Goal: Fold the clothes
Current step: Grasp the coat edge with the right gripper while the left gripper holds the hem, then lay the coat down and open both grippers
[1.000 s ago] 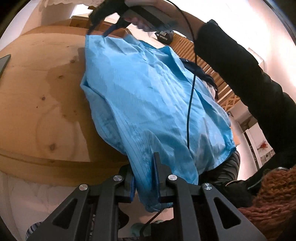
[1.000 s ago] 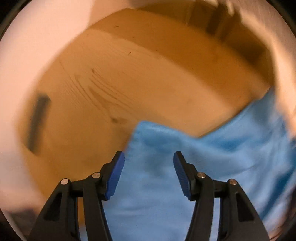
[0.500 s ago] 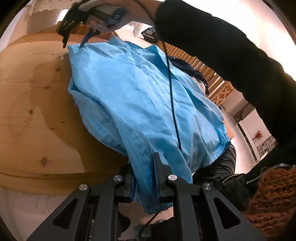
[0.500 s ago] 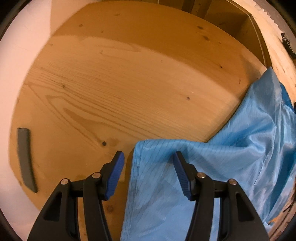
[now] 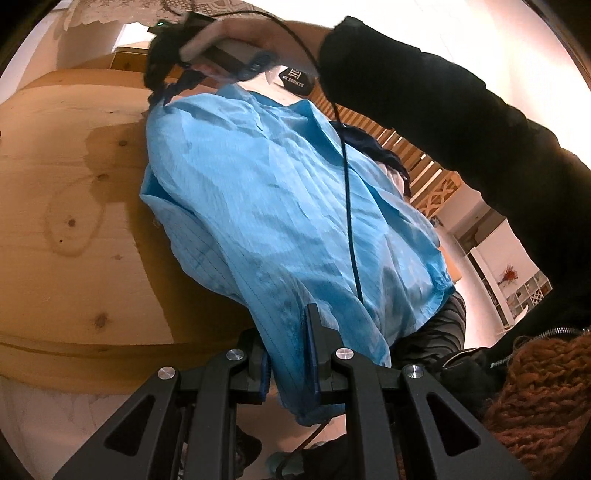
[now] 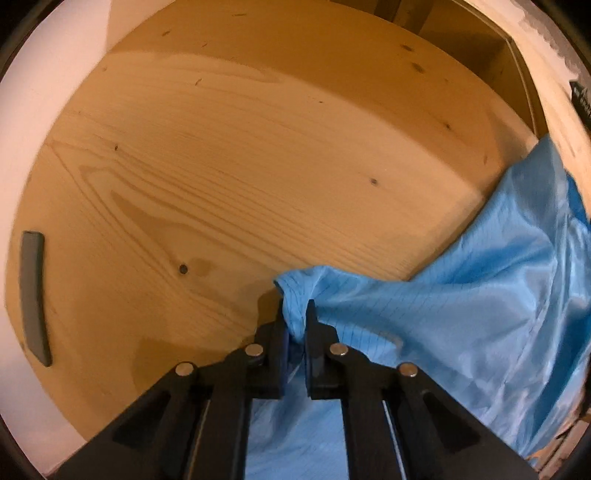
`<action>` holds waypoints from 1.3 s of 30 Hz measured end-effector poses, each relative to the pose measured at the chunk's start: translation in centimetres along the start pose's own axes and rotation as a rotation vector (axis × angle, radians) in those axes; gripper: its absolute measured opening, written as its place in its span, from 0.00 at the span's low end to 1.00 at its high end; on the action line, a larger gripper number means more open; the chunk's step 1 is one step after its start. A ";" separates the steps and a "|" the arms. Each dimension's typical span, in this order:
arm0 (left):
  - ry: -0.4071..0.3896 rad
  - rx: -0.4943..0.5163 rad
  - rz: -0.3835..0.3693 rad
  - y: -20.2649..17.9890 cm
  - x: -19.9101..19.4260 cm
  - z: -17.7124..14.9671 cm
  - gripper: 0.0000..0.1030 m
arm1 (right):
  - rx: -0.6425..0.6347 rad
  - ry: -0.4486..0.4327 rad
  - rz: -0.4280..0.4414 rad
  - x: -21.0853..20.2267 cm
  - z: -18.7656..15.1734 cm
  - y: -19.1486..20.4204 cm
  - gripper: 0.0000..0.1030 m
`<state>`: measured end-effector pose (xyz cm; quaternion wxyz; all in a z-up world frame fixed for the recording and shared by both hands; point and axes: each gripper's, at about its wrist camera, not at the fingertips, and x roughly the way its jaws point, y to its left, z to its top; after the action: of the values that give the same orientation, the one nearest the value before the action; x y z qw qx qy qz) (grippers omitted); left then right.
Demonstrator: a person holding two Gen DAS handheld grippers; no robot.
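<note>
Two claws grip the thin light-blue striped garment (image 5: 266,206): left claw (image 5: 286,354) clenched on its hanging edge, right claw (image 6: 295,325) pinching a far corner on the round pine surface (image 6: 229,155). No fold is made yet.

garment (image 5: 266,206) | light blue, pinstriped | crumpled, draped over table edge

Round pine table (image 6: 258,155), white walls (image 5: 424,22), warm light.

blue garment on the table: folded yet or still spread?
Spread, not folded. The blue garment lies open over the wooden table, hanging off its edge; right gripper and left gripper pinch opposite ends.
</note>
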<state>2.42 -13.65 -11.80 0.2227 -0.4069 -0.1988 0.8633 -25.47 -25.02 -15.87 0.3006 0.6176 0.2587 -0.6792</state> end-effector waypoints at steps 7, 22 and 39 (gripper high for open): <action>-0.034 -0.022 0.052 1.0 -1.7 -0.3 0.13 | -0.020 -0.097 0.059 -2.5 -0.2 -0.4 0.04; 0.034 0.193 0.109 -6.7 -0.8 1.5 0.13 | 0.033 -0.249 0.199 -11.0 -4.2 -6.1 0.03; 0.335 0.330 0.041 -13.8 10.0 -0.7 0.31 | 0.260 -0.211 0.120 -4.6 -13.2 -22.3 0.04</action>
<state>0.31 3.30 -11.11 0.2985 -0.5066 -0.0071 0.8088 -32.38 0.19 -13.07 0.2839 0.5907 0.0983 -0.7488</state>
